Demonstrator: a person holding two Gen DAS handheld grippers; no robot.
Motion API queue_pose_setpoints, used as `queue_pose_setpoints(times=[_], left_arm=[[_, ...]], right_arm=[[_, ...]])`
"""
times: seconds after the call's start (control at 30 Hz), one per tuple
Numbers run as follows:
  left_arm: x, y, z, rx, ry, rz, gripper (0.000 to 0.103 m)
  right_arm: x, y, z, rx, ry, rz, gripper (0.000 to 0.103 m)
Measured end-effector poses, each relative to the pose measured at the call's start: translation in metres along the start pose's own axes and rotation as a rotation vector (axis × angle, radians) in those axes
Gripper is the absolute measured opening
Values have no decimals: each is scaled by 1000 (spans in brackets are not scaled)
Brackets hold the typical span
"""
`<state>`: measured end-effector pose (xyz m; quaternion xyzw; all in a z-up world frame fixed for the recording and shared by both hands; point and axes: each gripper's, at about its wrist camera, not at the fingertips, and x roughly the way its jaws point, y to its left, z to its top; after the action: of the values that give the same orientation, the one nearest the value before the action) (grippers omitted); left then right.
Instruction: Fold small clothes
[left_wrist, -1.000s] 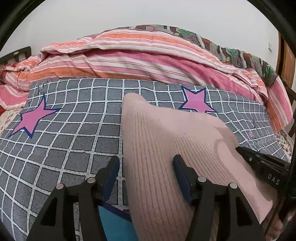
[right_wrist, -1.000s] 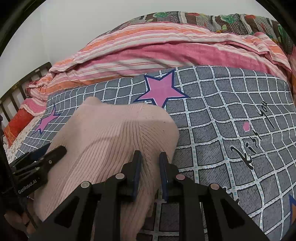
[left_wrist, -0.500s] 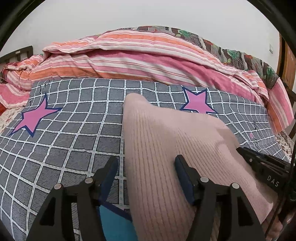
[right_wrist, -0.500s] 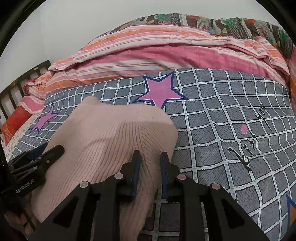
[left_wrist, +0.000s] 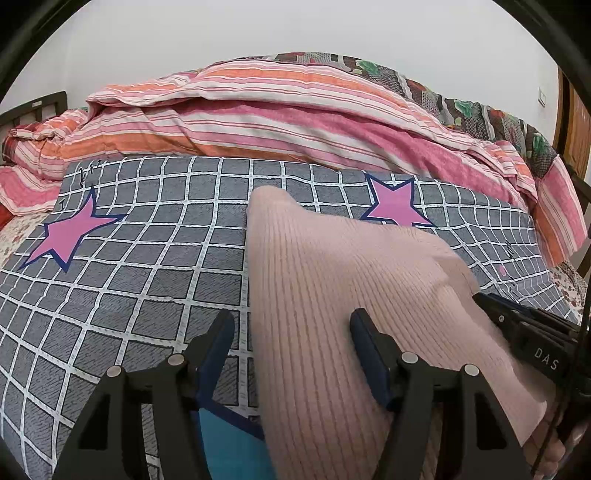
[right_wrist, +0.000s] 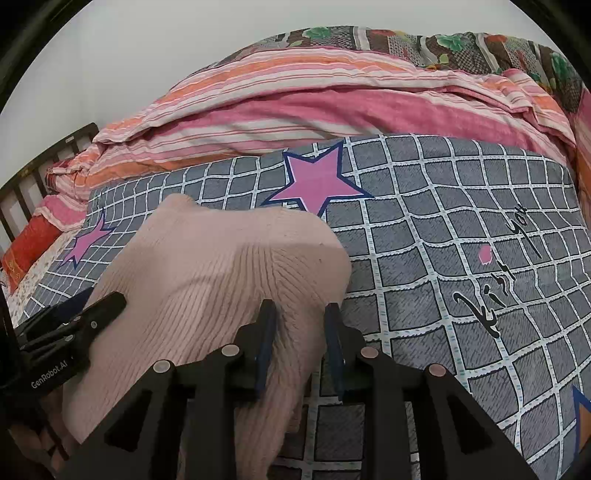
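Right now my left gripper (left_wrist: 291, 345) is spread wide, its jaws straddling the left edge of the pink ribbed knit garment (left_wrist: 343, 291) without pinching it. My right gripper (right_wrist: 300, 332) has its jaws parted a little, with a fold of the same knit bunched between them; I cannot tell whether the pads press it. That garment lies on the grey checked bedspread (left_wrist: 147, 258) with pink stars, near its front edge. Behind sits a striped pink-and-orange quilt (left_wrist: 295, 114).
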<state>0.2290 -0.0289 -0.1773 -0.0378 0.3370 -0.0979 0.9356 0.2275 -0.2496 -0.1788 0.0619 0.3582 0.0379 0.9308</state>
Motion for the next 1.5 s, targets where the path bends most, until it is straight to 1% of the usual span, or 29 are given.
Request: queue_pose_setpoints(times=[0.27, 0.4, 0.53, 0.63, 0.73, 0.83, 0.87, 0.93, 1.0, 1.03, 1.1, 1.17, 1.2, 1.37, 1.43, 1.5], left_arm=[[0, 0, 0, 0, 0, -3, 64], [0, 5, 1, -17, 6, -18, 64], [1, 12, 5, -40, 17, -40, 65], [1, 11, 7, -39, 19, -48, 66], [2, 10, 11, -8, 19, -44, 66], [0, 7, 14, 34, -3, -31, 66], [-1, 6, 16, 45, -6, -27, 66], [-2, 5, 20, 62, -14, -25, 65], [-2, 6, 26, 78, -30, 0, 65], [2, 9, 32, 82, -30, 23, 64], [9, 16, 39, 61, -15, 38, 64], [18, 23, 49, 39, -6, 46, 56], [25, 27, 57, 31, -2, 45, 55], [55, 29, 70, 61, 37, 46, 55], [64, 29, 71, 56, 51, 45, 56], [72, 30, 68, 53, 68, 48, 56]], right_arm=[[0, -1, 0, -1, -1, 1, 27], [0, -1, 1, 4, 1, 4, 28], [-3, -7, 4, 38, 2, 7, 40], [-5, -13, 8, 61, 9, 41, 40], [-7, -13, 12, 52, -4, 28, 40], [-3, -8, 12, 17, 6, 4, 39], [0, -7, 11, 9, 12, -5, 34], [5, -7, 9, 8, 30, 5, 27], [6, -8, 9, 11, 34, 4, 27], [6, -9, 9, 14, 34, 9, 27], [6, -11, 8, 24, 30, 21, 27], [6, -13, 9, 33, 28, 35, 27], [5, -13, 9, 36, 27, 42, 27], [-4, -11, 17, 24, 1, 71, 28], [-4, -6, 26, 8, -8, 77, 28], [3, 0, 28, -16, 4, 74, 28]])
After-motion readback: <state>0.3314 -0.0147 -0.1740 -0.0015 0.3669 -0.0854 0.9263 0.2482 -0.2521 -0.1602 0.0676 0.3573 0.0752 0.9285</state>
